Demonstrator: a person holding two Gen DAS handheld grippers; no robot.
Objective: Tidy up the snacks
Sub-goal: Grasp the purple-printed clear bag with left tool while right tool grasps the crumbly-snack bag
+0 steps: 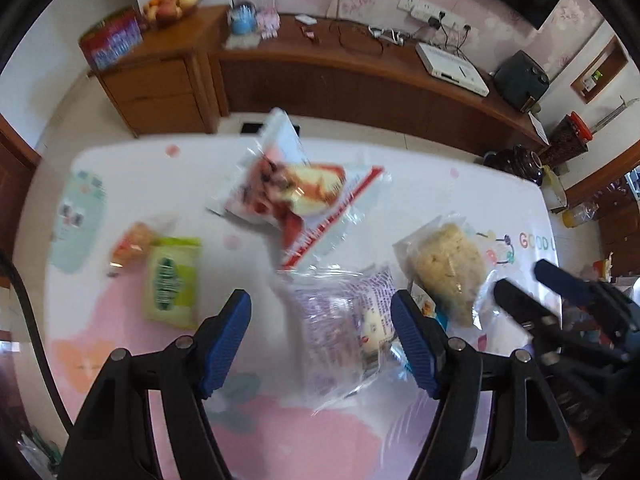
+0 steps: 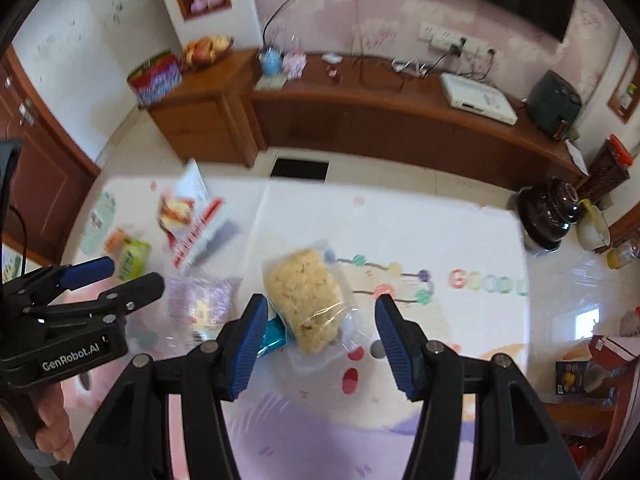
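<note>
While both claws point steeply down over the white table with pastel cartoon prints, neither has hold of anything. The left gripper, black with blue ribbed pads, stands with its jaws about half apart; the clear-and-purple printed snack packet lies on the table between them as seen from its own camera, nearer the right-hand finger, with no pad pressing on it. Just to the right of that packet lies the clear bag of pale yellow crumbly snack, and farther up the table the large white-and-red snack bag appears blurred and tilted. To the left of the claw sit a small green-and-yellow packet and, beside it, an orange packet; a pale mint-green flat pack lies near the table's left edge.

The right gripper, of the same make, is also parted with nothing in its grip. From its camera the bag of crumbly snack lies between the fingers, closer to the left one, its clear end reaching toward the middle of the gap. A bit of teal wrapper shows beside the left pad.
</note>
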